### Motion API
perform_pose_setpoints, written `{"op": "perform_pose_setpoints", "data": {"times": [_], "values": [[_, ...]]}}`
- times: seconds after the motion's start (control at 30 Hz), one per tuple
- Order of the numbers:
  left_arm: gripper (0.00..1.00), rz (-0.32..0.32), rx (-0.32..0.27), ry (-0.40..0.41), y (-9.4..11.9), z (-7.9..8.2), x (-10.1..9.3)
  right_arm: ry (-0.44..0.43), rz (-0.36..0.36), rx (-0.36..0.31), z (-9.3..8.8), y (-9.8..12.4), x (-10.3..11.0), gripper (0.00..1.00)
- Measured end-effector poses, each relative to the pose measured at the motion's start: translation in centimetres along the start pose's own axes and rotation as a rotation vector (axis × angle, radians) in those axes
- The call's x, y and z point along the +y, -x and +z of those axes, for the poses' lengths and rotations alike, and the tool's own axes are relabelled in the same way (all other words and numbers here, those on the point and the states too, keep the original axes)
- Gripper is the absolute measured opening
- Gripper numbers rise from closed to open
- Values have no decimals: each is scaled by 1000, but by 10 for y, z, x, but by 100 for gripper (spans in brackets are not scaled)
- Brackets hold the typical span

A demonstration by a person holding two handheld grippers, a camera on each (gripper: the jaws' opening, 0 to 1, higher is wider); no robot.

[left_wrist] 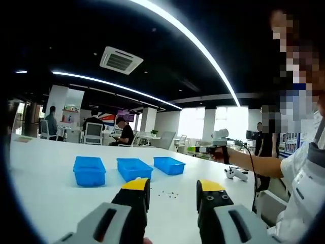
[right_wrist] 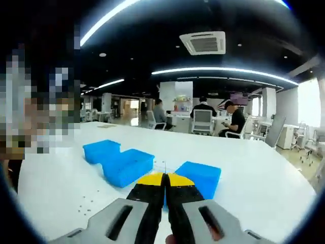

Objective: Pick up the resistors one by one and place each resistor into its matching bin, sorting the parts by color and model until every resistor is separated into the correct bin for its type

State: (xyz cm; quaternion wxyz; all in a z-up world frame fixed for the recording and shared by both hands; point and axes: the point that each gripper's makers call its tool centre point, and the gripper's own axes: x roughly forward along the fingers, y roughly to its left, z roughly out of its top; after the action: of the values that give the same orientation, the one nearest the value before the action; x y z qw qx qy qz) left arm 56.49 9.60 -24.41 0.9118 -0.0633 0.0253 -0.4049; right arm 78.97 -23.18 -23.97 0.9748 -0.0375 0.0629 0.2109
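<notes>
Three blue bins stand in a row on the white table (left_wrist: 45, 173): left bin (left_wrist: 89, 171), middle bin (left_wrist: 134, 168), right bin (left_wrist: 169, 165). Tiny loose resistors (left_wrist: 167, 193) lie scattered in front of them. My left gripper (left_wrist: 172, 189) hovers just short of the resistors, its yellow-tipped jaws wide apart with nothing between them. A hand holds my right gripper (left_wrist: 203, 149) up above the table's right side. In the right gripper view, the right gripper (right_wrist: 163, 179) is shut, and a fine wire like a resistor lead (right_wrist: 165, 166) sticks up from its tips. Beyond it are the bins (right_wrist: 128, 166) and more specks of resistors (right_wrist: 84, 206).
A white game controller (left_wrist: 236, 174) lies on the table to the right of the bins. A person's arm and shirt (left_wrist: 299, 188) take up the right edge. Several people sit at desks (left_wrist: 122, 133) far behind the table.
</notes>
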Motion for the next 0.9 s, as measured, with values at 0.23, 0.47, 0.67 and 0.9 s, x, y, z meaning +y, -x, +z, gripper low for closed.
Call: {"op": "perform_pose_setpoints", "data": {"times": [0.23, 0.47, 0.67, 0.9], "values": [[38, 0, -3, -5, 0, 1, -1, -24, -64, 25, -8, -37, -32, 4], [38, -5, 1, -5, -1, -1, -2, -75, -122, 53, -20, -58, -57, 4], [38, -4, -4, -8, 1, 0, -1, -97, -105, -5, -10, -62, -48, 69], [38, -9, -4, -10, 1, 0, -2, -79, -81, -37, 2, -49, -35, 67]]}}
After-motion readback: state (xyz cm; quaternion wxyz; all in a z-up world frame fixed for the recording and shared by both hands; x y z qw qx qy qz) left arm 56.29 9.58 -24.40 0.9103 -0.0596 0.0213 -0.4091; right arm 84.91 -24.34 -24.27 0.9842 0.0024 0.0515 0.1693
